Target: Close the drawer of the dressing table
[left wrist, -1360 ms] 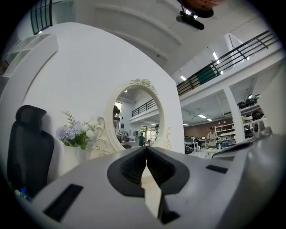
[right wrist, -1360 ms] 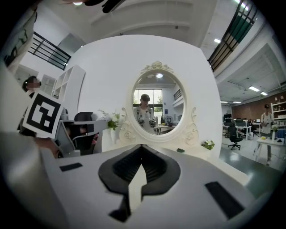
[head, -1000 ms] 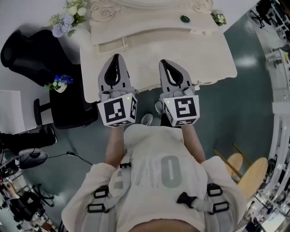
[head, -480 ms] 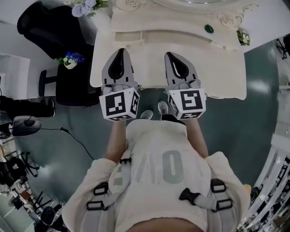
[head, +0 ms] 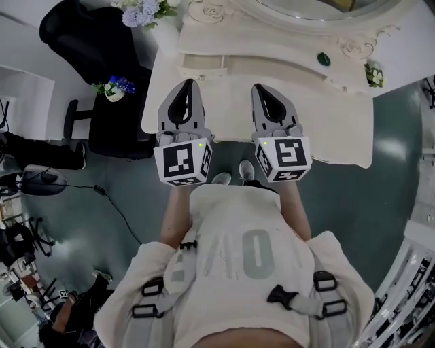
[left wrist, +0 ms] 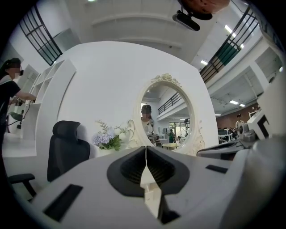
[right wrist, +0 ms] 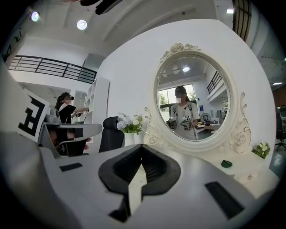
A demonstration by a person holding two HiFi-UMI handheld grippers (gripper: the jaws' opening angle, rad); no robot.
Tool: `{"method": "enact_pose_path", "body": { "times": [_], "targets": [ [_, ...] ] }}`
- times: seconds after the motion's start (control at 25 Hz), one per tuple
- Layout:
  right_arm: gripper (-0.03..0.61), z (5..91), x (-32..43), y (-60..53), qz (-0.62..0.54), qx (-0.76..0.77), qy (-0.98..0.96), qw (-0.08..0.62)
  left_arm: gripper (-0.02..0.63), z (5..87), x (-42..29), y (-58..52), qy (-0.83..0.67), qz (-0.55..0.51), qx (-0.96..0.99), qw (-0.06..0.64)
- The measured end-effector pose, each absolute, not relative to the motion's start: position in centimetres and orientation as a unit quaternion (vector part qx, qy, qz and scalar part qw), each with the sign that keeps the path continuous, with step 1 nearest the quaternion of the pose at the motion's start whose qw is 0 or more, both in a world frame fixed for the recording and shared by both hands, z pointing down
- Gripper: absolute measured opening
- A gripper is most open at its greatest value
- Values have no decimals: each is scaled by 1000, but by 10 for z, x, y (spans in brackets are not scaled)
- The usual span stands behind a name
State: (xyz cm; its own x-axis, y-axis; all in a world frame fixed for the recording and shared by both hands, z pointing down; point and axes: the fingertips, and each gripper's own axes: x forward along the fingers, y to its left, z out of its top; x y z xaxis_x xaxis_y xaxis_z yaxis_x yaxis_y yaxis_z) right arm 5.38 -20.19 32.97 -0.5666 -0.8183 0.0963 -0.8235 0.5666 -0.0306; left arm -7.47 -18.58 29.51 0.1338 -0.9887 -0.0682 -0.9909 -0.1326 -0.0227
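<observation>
The cream dressing table (head: 319,122) fills the top of the head view. A small drawer (head: 202,64) juts out a little from its raised back shelf, left of centre. My left gripper (head: 188,83) hovers over the tabletop just in front of that drawer, with its jaws shut and empty. To its right, my right gripper (head: 261,88) is level with it over the table, also shut on nothing. In the left gripper view the left gripper (left wrist: 145,148) points at the oval mirror (left wrist: 167,118). The right gripper (right wrist: 141,147) faces the mirror (right wrist: 193,100). Both views hide the drawer behind the jaws.
A green trinket (head: 324,59) lies on the back shelf at the right. A flower vase (head: 144,9) stands at the table's left end, next to a black office chair (head: 88,41). A small blue-flower pot (head: 115,88) sits on a black stool. The person's feet (head: 232,175) stand by the table's front edge.
The head view has swung, so the table now sits further right and nearer. Both grippers stay shut, side by side over the tabletop, and the right one has drifted slightly.
</observation>
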Motion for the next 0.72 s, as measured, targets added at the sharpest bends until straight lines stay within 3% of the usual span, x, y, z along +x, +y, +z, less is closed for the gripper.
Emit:
{"method": "enact_pose_path", "body": {
  "times": [0.32,0.52,0.72],
  "targets": [
    [9,335,42,-200,43,450,-891,40,25,300,-81,-186,648,30,-761,9],
    [9,332,41,-201,40,449,-892,41,207,298,-82,-192,629,63,-775,-22],
    [9,333,44,-202,48,453,-889,41,259,304,-88,-194,630,75,-771,-50]
  ]
}}
